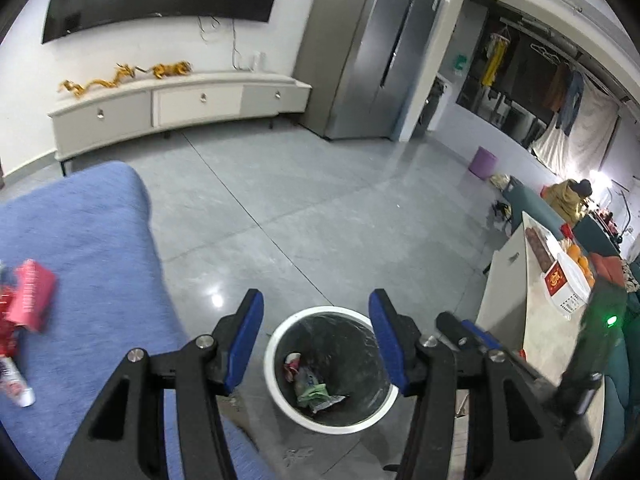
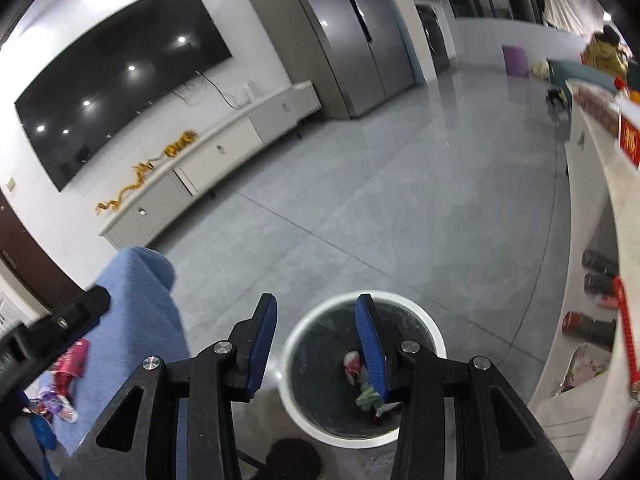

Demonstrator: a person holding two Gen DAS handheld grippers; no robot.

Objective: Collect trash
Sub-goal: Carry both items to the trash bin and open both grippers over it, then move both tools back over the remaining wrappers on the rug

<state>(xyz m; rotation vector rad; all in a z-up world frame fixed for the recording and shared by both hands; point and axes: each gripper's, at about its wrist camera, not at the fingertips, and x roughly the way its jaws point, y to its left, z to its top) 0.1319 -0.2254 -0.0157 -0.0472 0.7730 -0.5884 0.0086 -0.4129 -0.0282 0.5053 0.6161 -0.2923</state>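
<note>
1. Left wrist view, far left of the bin [image 1: 332, 368]: red wrappers [image 1: 30, 300] and a small bottle [image 1: 18, 384] lie on the blue cloth [image 1: 88, 248], well apart from the bin. This is the trash left to collect. It sits at the blurred edge of the view, so a reach from here could land off target and push pieces along the cloth, or off it onto the floor [image 1: 320, 200].

2. Left of the bin, the cloth's edge hangs close to the rim. I judge that a finger dragged across it could catch the fabric and pull the litter with it.

3. Left gripper [image 1: 316, 344] hovers above the bin with its fingers spread wide and nothing between them. Light wrappers are thin and slippery, so a shallow pinch could let one slide out on the way back.

4. In the bin, a few crumpled wrappers [image 1: 312, 384] lie on the bottom. The bin looks light; a knock on its rim from either gripper could tip or shift it.

5. Right wrist view: right gripper [image 2: 316, 344] is also open and empty, just left of the bin's centre, with one finger over the opening.

6. Both grippers crowd the same spot above the bin, each showing in the other's view. Moving together, they could collide.

7. Right of the bin stands a table [image 1: 520, 320] carrying a box [image 1: 564, 284], with cans on its lower shelf; a wide swing right could strike it.
</note>
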